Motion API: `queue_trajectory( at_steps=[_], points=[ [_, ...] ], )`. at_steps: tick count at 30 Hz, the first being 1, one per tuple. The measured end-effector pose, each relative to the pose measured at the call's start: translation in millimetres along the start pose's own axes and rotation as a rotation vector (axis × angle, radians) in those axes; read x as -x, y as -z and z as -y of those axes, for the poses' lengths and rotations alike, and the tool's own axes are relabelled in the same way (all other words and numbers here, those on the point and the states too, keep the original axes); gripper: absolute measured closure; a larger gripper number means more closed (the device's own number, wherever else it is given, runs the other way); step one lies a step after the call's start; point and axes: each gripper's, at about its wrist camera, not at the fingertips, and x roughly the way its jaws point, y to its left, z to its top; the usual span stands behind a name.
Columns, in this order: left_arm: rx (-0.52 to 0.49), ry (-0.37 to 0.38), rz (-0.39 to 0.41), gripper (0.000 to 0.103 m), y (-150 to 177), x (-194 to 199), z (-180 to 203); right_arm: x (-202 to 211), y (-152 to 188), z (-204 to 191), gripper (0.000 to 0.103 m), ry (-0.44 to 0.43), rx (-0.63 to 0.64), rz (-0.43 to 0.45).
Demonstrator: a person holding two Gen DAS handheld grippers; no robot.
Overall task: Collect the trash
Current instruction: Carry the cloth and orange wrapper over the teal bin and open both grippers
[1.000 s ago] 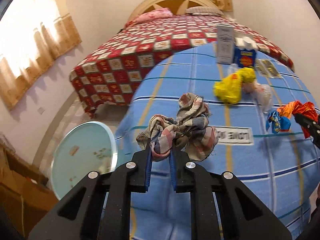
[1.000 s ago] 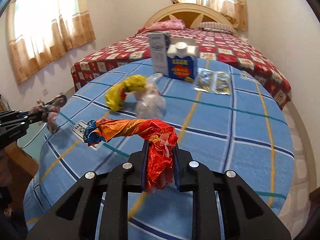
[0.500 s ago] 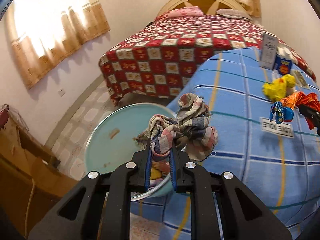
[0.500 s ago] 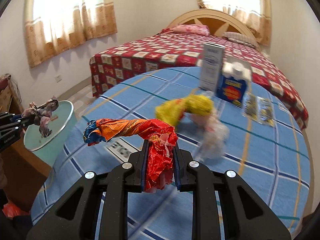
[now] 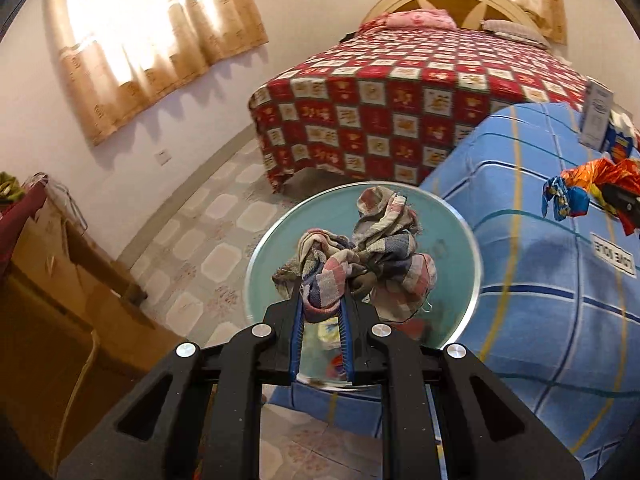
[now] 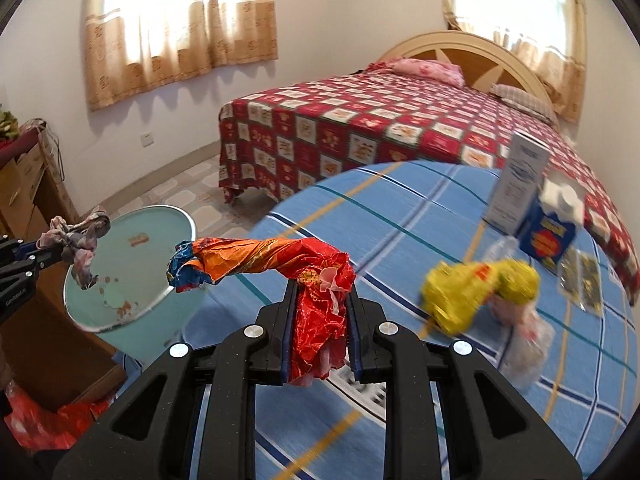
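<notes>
My left gripper point(image 5: 322, 300) is shut on a crumpled plaid rag point(image 5: 360, 256) and holds it over the open pale-green trash bin point(image 5: 264, 248), which stands beside the table. The rag also shows at the left of the right wrist view point(image 6: 78, 240), above the bin point(image 6: 132, 272). My right gripper point(image 6: 320, 300) is shut on a twisted red and orange wrapper point(image 6: 280, 260) above the blue checked table point(image 6: 400, 220), near its left edge. The wrapper also shows in the left wrist view point(image 5: 588, 188). A yellow wrapper point(image 6: 472, 288) and clear plastic point(image 6: 524, 344) lie on the table.
A white carton point(image 6: 520, 184), a blue carton point(image 6: 552, 236) and foil sachets point(image 6: 580, 280) stand at the table's far side. A bed with a red checked cover point(image 5: 400, 100) lies behind. Cardboard boxes point(image 5: 48, 300) stand left of the bin. A red bag point(image 6: 48, 420) lies on the floor.
My left gripper has carried the rag left, off the table, to above the bin. My right gripper has moved left with the wrapper toward the table's edge.
</notes>
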Motion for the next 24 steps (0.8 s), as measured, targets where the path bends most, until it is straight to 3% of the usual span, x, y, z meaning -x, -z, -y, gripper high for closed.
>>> queue_trajectory(
  at_steps=[10, 24],
  points=[
    [0.058, -0.031, -0.005, 0.088, 2, -4, -32, -24, -22, -37, 0.081, -0.025, 0.069, -0.013],
    [0.088, -0.067, -0.019, 0.088, 2, -12, -49, -43, -35, -70, 0.081, -0.044, 0.141, -0.028]
  ],
)
